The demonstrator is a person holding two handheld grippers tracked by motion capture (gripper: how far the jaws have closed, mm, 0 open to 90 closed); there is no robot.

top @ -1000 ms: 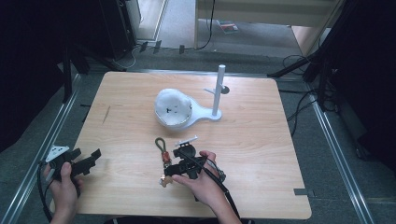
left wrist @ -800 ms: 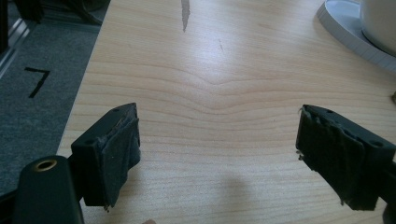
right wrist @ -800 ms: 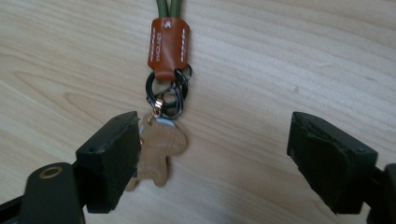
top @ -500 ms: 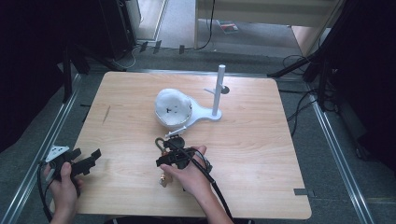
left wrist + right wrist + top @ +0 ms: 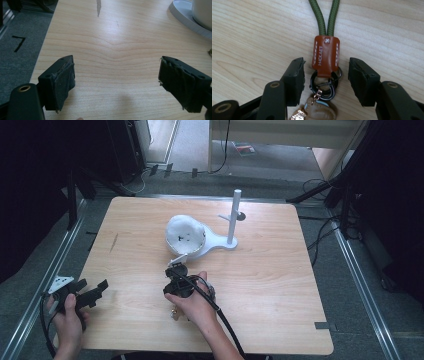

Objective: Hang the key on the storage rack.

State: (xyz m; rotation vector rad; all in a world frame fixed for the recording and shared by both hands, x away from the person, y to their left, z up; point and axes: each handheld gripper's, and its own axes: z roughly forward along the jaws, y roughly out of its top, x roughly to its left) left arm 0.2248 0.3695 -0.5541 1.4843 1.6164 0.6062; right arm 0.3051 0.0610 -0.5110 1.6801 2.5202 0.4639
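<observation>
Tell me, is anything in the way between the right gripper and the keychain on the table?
Nothing visible. The right gripper has its jaws on either side of the keychain, level with the brown leather tab and black ring. They have just been closing, but gaps remain on both sides and only bare table lies around.

Green cord [image 5: 324, 15], brown leather tab [image 5: 325, 55], white stitching.

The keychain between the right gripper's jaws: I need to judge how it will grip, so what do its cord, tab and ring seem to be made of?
Cord: looks like braided green fabric rope, matte, with a visible weave. Tab: probably brown leather or imitation, smooth, slightly glossy, with white stitching and stamped letters. Ring: likely dark metal, judging by its shiny highlights; it could slip against the pads.
</observation>
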